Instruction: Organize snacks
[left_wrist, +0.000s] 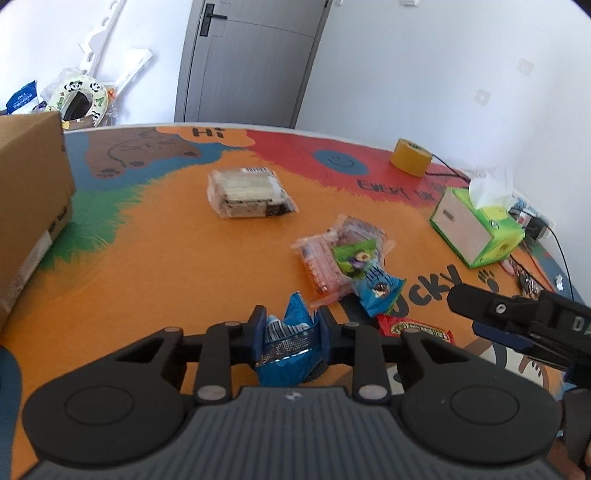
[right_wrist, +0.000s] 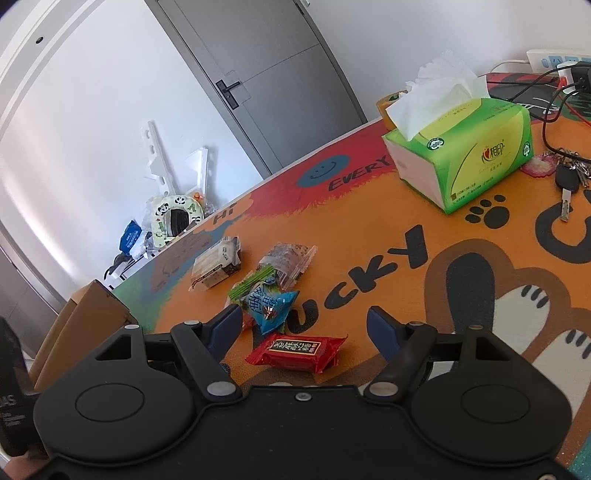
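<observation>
The right gripper (right_wrist: 303, 328) gapes wide over the red snack (right_wrist: 297, 353), lying crosswise at 6 o'clock between its fingers. The left gripper (left_wrist: 291, 326) pinches a blue packet (left_wrist: 286, 347).

Glossy crinkled foil on blue packet (left_wrist: 286, 345); matt cardboard box (left_wrist: 29, 206) at left; soft paper tissues (right_wrist: 439, 88).

The left black two-finger gripper (left_wrist: 291, 325), angled downward, had its blue-padded fingers (left_wrist: 258, 325) pressed against a crumpled blue foil snack packet (left_wrist: 286, 347). To its right, the right black two-finger gripper (right_wrist: 304, 326) hung low, jaws spread wide, gripping nothing.
</observation>
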